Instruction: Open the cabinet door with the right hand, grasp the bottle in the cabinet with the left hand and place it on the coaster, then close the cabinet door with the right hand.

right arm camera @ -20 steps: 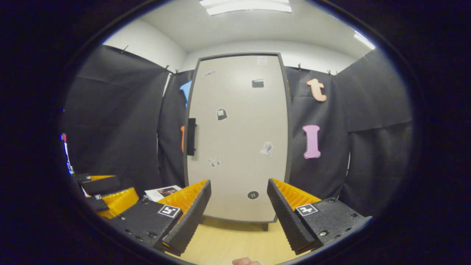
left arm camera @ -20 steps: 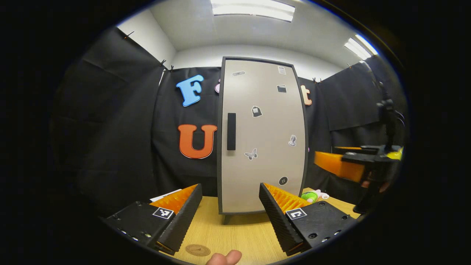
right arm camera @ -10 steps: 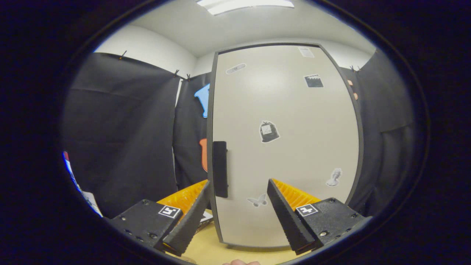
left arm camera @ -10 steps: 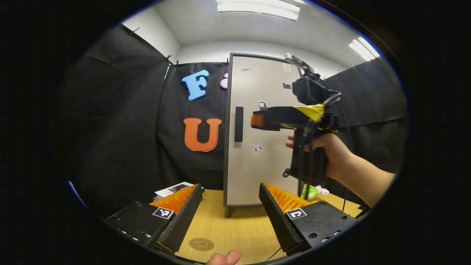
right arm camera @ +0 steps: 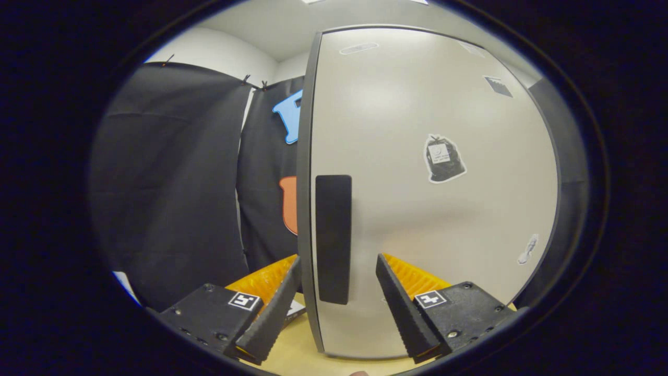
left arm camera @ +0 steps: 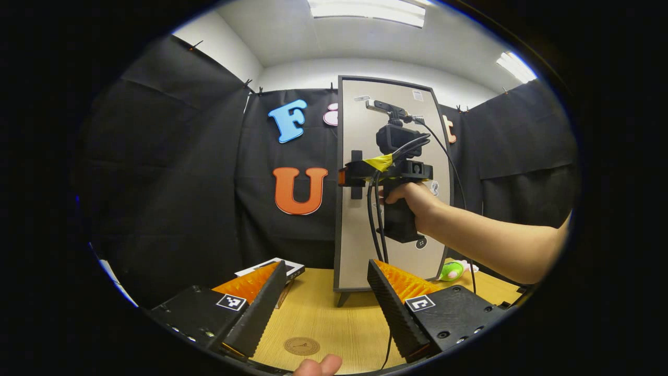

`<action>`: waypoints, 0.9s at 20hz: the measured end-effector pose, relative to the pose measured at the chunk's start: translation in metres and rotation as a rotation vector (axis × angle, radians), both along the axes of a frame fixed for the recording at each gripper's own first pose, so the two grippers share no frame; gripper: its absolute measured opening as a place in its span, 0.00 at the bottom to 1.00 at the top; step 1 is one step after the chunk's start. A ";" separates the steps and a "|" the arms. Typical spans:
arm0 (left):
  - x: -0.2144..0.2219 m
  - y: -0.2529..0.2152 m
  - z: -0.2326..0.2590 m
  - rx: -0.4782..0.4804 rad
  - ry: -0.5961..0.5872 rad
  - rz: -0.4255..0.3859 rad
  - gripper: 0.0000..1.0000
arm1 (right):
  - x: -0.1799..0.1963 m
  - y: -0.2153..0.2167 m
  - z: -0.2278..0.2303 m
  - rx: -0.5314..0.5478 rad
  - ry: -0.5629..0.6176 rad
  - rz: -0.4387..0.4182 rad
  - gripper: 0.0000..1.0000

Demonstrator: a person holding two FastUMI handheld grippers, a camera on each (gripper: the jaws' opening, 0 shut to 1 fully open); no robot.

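Two grippers: the left gripper (left arm camera: 326, 308) sits low over the light wooden tabletop (left arm camera: 334, 324), and the right gripper (right arm camera: 336, 308) is raised at the cabinet's handle.
Left gripper: its fingers are spread wide apart with nothing between them; it hangs above the table, well short of the cabinet.
Right gripper: its fingers are parted and straddle the lower end of the handle, one on each side; whether either finger touches the handle cannot be told. In the left gripper view the same right gripper (left arm camera: 342, 177) shows farther off, held by a bare hand (left arm camera: 412, 201) and forearm reaching in from the right, with black cables hanging from it.
Cabinet: a tall pale grey cabinet door with a dark frame (left arm camera: 360, 250) stands shut on short legs at the back of the table; small stickers dot its face.
Handle: a black upright bar handle (right arm camera: 333, 237) sits near the door's left edge, about mid-height.
Bottle: hidden behind the shut door, so its place inside cannot be told.
Coaster: a round brown coaster (left arm camera: 301, 345) lies flat on the table, near the front edge and between the left gripper's fingers as that view has it.
Other items: a flat printed booklet (left arm camera: 292, 267) lies on the table left of the cabinet; a small green and pink toy (left arm camera: 453, 270) lies right of it.
Thumb: a fingertip (left arm camera: 319, 365) shows at the bottom edge of the left gripper view.
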State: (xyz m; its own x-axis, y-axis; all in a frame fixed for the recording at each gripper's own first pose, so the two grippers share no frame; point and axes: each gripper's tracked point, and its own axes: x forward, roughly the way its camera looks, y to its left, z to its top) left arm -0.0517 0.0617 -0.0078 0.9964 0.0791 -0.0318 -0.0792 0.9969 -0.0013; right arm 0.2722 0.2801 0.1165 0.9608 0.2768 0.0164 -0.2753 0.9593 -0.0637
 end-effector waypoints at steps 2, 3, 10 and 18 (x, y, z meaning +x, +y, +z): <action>0.000 0.004 0.001 -0.002 -0.001 0.005 0.95 | 0.005 0.003 0.002 0.002 -0.004 -0.004 0.85; 0.001 0.005 0.001 -0.004 -0.002 0.006 0.95 | 0.006 0.005 0.002 0.001 -0.001 -0.004 0.77; 0.001 0.014 0.004 -0.010 -0.008 0.024 0.95 | 0.010 0.005 0.004 -0.015 -0.019 -0.041 0.40; 0.000 0.017 0.005 -0.010 -0.008 0.017 0.95 | 0.002 0.004 0.004 -0.018 0.005 0.012 0.24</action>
State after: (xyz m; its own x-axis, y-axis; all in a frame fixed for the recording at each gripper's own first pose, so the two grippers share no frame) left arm -0.0512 0.0783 -0.0032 0.9951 0.0958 -0.0243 -0.0961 0.9953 -0.0117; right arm 0.2742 0.2837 0.1205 0.9575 0.2883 0.0068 -0.2868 0.9547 -0.0793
